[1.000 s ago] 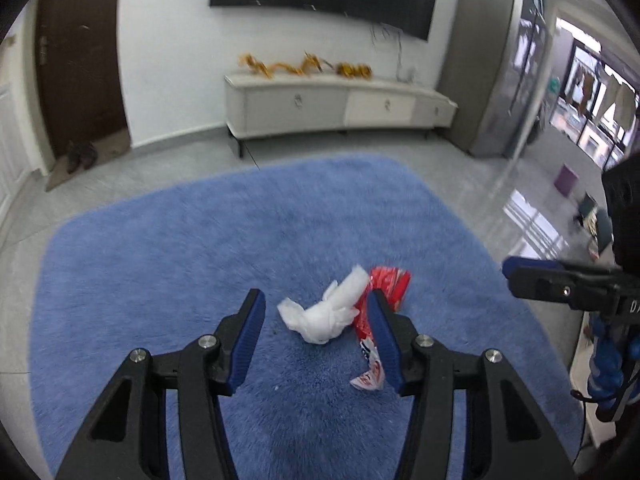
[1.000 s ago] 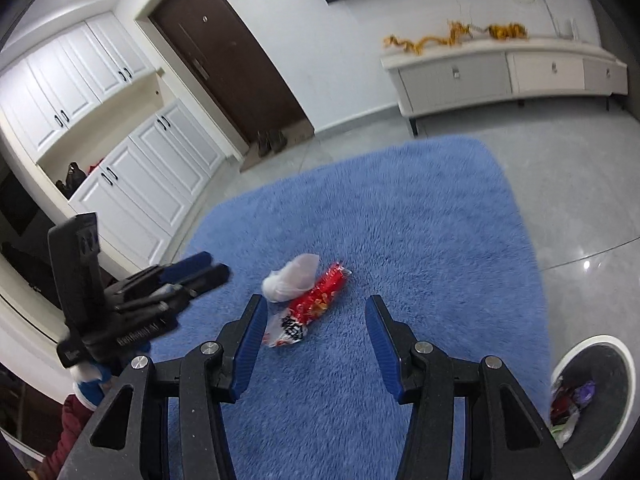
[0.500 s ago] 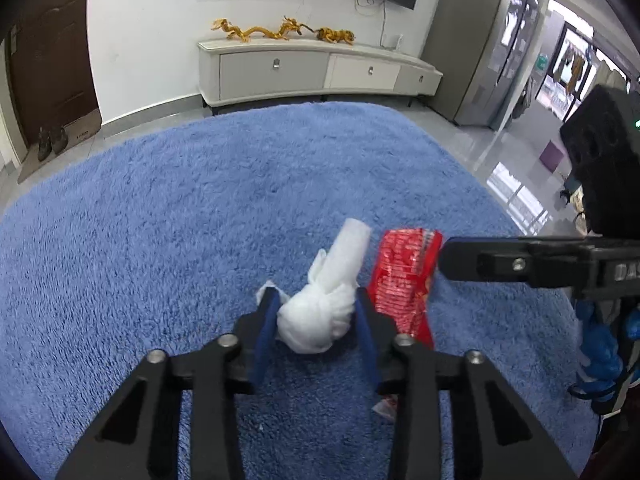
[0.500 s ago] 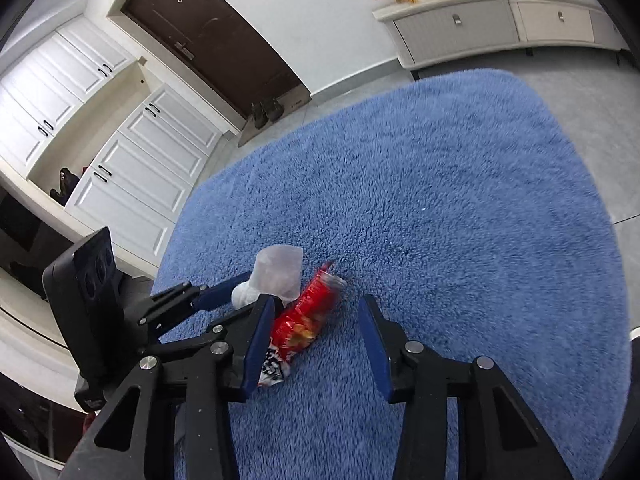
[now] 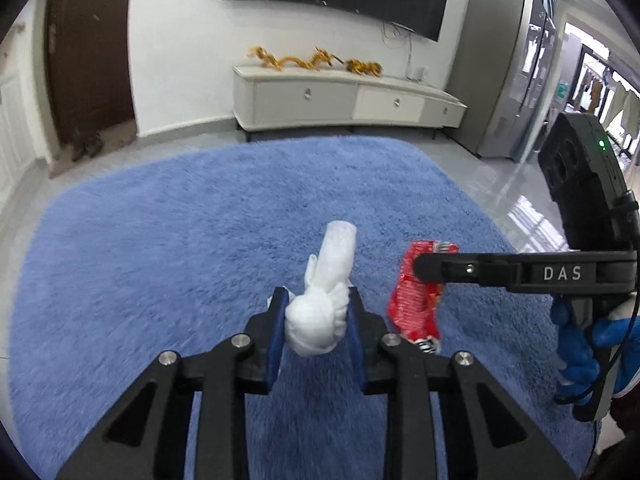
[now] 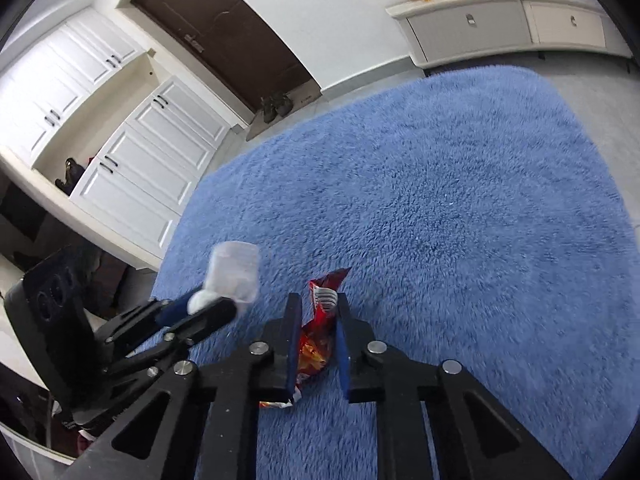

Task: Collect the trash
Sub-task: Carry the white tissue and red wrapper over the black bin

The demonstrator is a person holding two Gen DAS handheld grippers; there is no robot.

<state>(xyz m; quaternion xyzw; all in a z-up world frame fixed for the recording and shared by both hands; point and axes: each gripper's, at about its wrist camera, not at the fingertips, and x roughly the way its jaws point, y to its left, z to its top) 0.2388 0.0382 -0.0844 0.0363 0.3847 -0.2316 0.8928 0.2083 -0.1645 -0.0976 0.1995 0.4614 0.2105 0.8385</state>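
Gripping a white crumpled wad, the left gripper has its blue pads pressed against both flanks of the ball; jaws have just been closing, wad between them. A twisted tail of the same white stuff sticks up and forward past the fingertips, over the blue shag rug. Whether the wad is clear of the pile or touching it — cannot tell.

Right gripper: jaws have just been closing, now clenched on the red snack wrapper, barcode end poking up between the pads, lower end crumpled at the rug under the left finger. In the left view the wrapper hangs pinched at its upper part, just beside the wad, not touching it.

A blue-gloved hand holds the right gripper's handle.

Beyond the rug: pale TV cabinet against the wall, dark door, white cupboards
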